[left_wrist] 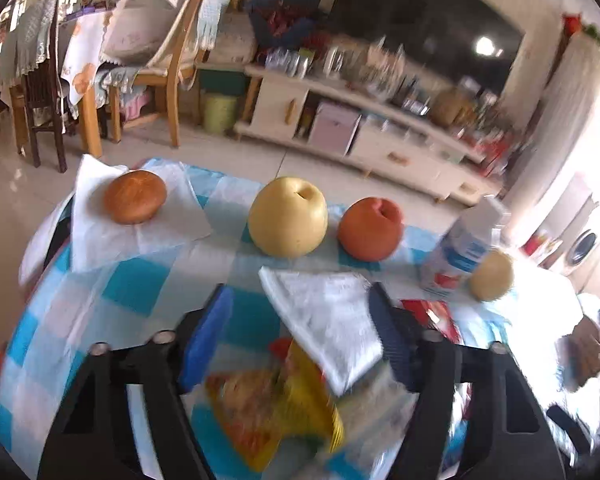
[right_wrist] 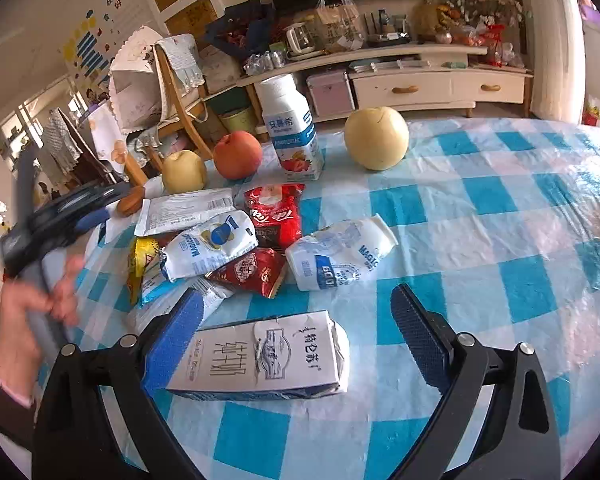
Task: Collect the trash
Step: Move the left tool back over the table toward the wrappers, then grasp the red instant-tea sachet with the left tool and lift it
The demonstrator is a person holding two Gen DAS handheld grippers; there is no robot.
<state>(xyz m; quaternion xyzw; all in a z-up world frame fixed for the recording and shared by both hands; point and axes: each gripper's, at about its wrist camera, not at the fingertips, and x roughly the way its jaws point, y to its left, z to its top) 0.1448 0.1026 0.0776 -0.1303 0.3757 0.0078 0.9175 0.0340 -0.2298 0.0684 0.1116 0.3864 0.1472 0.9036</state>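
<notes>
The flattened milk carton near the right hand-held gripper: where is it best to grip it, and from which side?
Grip the milk carton across its short width, near the middle, coming from above. It lies flat on the tablecloth, already between the open fingers of the right hand-held gripper, so its thin long edges probably suit a pinch.

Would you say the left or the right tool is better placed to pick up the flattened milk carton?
Right. The right tool is open, with the milk carton lying between its fingers.
</notes>
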